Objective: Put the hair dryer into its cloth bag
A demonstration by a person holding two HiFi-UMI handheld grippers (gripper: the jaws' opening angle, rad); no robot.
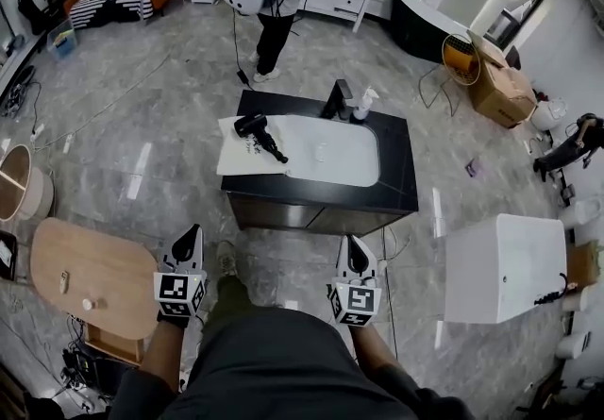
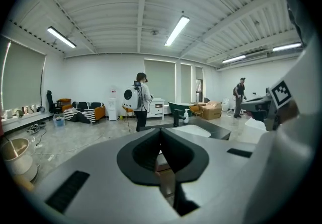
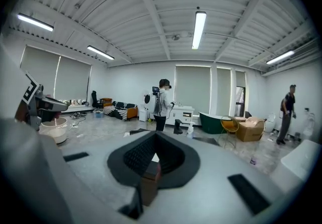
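The hair dryer [image 1: 257, 132] lies on the white cloth bag [image 1: 236, 159] at the left end of the black worktop [image 1: 396, 173]. Its long axis runs diagonally, with the head upper-left and the handle lower-right. The nozzle is too small to make out. The left tool [image 1: 193, 235] and the right tool [image 1: 352, 243] have their jaws together, empty, well apart from it.

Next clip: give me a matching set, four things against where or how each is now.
1 hair dryer
2 bottle
3 cardboard box
4 left gripper

A jaws shut, empty
B on the floor
C beside the faucet
D on the bag

Pairs: 1-D, 2-C, 3-B, 4-A.
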